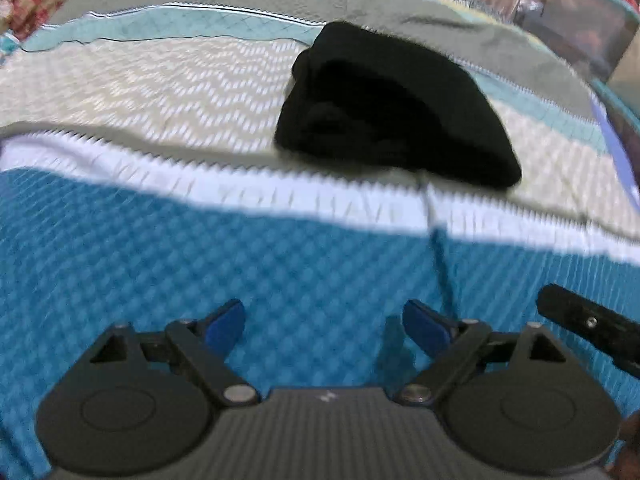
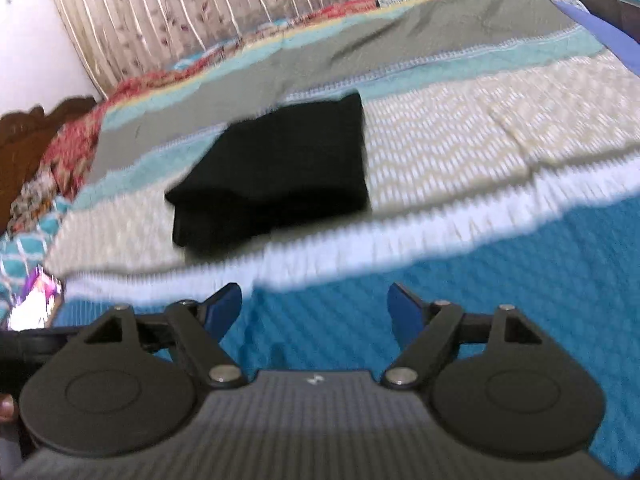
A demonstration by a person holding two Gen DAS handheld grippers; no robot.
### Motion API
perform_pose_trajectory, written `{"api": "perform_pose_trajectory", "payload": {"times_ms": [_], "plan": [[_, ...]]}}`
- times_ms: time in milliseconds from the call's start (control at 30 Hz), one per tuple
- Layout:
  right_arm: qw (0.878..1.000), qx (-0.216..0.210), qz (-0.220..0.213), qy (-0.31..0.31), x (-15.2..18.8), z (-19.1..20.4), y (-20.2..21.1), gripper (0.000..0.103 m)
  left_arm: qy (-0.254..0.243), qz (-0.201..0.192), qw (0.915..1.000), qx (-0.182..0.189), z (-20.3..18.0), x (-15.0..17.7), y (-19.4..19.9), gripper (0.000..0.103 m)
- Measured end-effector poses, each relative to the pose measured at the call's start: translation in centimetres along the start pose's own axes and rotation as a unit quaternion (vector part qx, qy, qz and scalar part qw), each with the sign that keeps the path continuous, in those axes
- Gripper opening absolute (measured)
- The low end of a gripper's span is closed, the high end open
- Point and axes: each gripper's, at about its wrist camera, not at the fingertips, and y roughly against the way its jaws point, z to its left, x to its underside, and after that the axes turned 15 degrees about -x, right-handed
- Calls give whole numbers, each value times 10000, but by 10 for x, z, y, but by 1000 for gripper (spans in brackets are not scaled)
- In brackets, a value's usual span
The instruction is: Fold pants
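1. Take the white band [image 1: 280, 196] of the bedspread [image 1: 200, 272] as your landmark. It runs across the bed between the blue quilted zone and the beige zigzag zone.
2. The black pants [image 1: 392, 104] lie folded into a compact bundle on the beige zone, just beyond the white band. The bundle's far edge reaches the pale teal stripe.
3. Your left gripper [image 1: 324, 324] hangs over the blue zone, on the near side of the white band. Its blue fingertips [image 1: 226, 326] stand spread, with only bedspread showing between them.
4. Your right gripper [image 2: 316, 312] also hangs over the blue zone, near side of the white band [image 2: 400, 248]. Its jaws stand spread and hold nothing.
5. Both grippers are apart from the pants [image 2: 288, 164].
6. Both views are motion-blurred; fold detail within the bundle cannot be read.
7. A pleated curtain [image 2: 208, 12] hangs beyond the bed, far past the white band.
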Motion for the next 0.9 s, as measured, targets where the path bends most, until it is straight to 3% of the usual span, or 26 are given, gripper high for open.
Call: {"api": "perform_pose_trajectory", "payload": {"times_ms": [200,333,667,900], "plan": [[9996,217,158,98,32,8,35,87,-144,21,9997,-181,-6,39,26,103],[9986,396,347,-98,47,4,36,91,-294,29,9991,-302,-6,55,33,103],[9992,189,251,-259,57,-2,39,103,-696,71,9962,-525,-14,77,50,103],[9993,237,298,17,61,4,37,103,-738,86,9954,-604,-17,78,47,103]]}}
